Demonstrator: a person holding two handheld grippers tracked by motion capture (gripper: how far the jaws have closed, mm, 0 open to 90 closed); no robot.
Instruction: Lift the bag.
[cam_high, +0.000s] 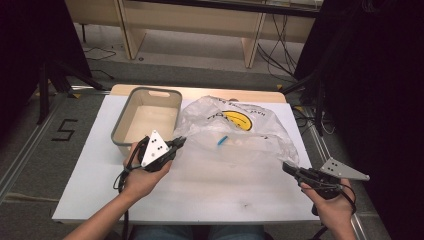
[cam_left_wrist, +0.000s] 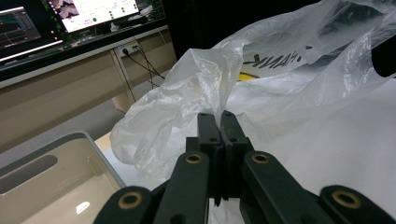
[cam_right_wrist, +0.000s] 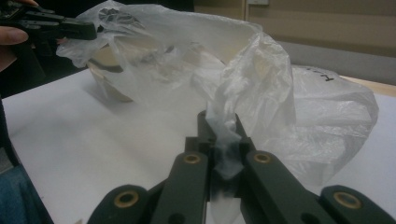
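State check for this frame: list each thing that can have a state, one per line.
Plastic bag: translucent, crumpled, lying on the white table, pinched at two edges and held spread between them.
Left gripper: jaws shut on the bag's left edge.
Right gripper: jaws shut on the bag's right edge.
Grey bin: upright, open-topped, nothing visible inside.
Small blue item: seen through the bag's film, lying flat.

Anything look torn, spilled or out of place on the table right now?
Nothing stands out. The plastic bag is crumpled but shows no tear, with the left gripper and right gripper each shut on an edge of it. The grey bin sits upright beside the bag, and nothing has spilled on the white table.
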